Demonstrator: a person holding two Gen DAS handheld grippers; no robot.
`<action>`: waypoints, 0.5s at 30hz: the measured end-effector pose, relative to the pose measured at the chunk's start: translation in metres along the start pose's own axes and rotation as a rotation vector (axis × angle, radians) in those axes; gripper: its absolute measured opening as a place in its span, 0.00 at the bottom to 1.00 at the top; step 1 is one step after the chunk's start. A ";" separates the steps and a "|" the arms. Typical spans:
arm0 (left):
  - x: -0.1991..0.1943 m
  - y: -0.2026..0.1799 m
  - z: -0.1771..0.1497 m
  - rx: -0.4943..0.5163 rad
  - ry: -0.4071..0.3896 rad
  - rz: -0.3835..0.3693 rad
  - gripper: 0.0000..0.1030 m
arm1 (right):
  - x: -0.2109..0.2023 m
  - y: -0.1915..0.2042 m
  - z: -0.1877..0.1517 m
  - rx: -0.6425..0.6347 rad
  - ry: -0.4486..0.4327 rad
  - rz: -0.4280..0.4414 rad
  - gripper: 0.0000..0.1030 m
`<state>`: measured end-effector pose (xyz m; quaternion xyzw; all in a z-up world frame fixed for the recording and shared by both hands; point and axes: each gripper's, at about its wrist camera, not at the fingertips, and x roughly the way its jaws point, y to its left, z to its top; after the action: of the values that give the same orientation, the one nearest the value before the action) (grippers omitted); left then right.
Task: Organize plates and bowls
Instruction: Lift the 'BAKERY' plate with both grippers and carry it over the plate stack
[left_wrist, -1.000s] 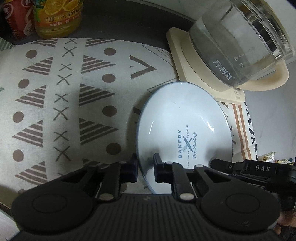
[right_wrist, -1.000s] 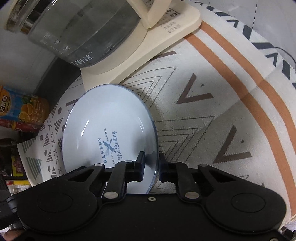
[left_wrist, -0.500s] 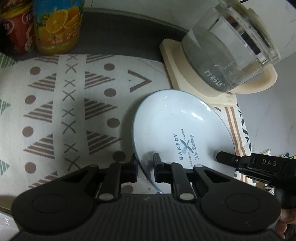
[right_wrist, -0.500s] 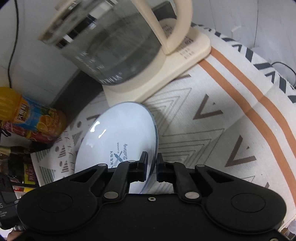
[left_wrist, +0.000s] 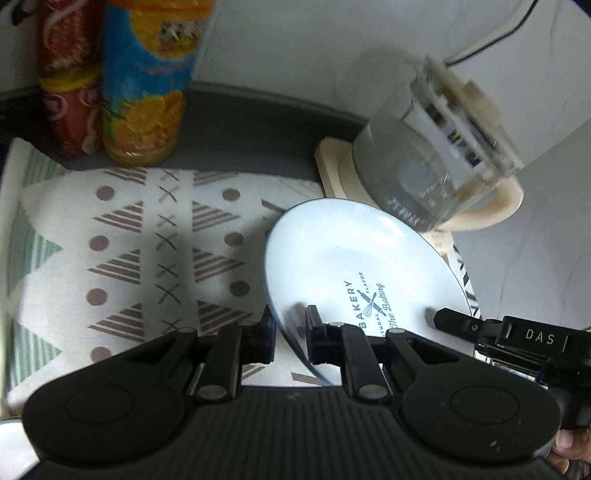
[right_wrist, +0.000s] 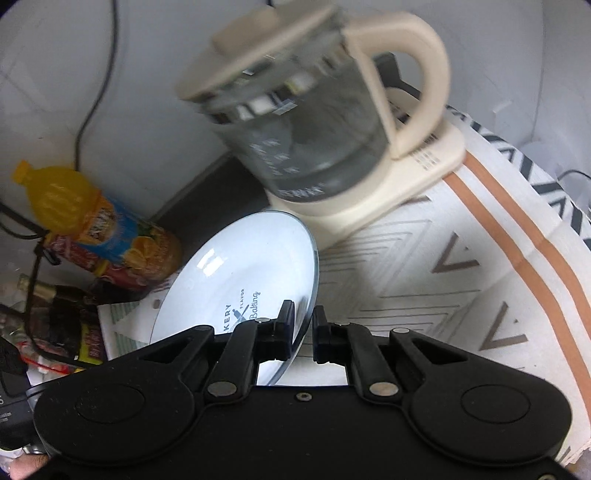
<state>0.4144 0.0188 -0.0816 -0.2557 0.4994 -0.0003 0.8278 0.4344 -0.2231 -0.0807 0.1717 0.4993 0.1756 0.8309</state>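
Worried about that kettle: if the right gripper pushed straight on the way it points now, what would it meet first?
Probably the kettle's cream base. The right gripper, shut on the plate rim, points toward it, so the plate's far edge would likely get there first, though depth is unclear.

Plate (left_wrist: 354, 266) before kettle (left_wrist: 436, 155)

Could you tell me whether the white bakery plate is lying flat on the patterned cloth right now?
No, the plate is tilted, its rim pinched by the left gripper and right gripper.

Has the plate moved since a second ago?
Yes. The plate, gripped at both rims, has risen off the patterned cloth beside the kettle.
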 end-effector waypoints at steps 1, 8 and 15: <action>-0.004 0.001 0.001 -0.007 -0.008 0.000 0.13 | -0.003 0.003 -0.001 -0.004 -0.004 0.008 0.09; -0.043 0.007 0.003 -0.016 -0.052 0.015 0.13 | -0.015 0.024 -0.010 -0.027 -0.019 0.058 0.09; -0.078 0.027 -0.004 -0.058 -0.109 0.037 0.13 | -0.018 0.053 -0.021 -0.083 -0.020 0.095 0.09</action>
<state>0.3649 0.0608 -0.0302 -0.2700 0.4580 0.0433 0.8458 0.4019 -0.1829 -0.0516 0.1623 0.4747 0.2337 0.8329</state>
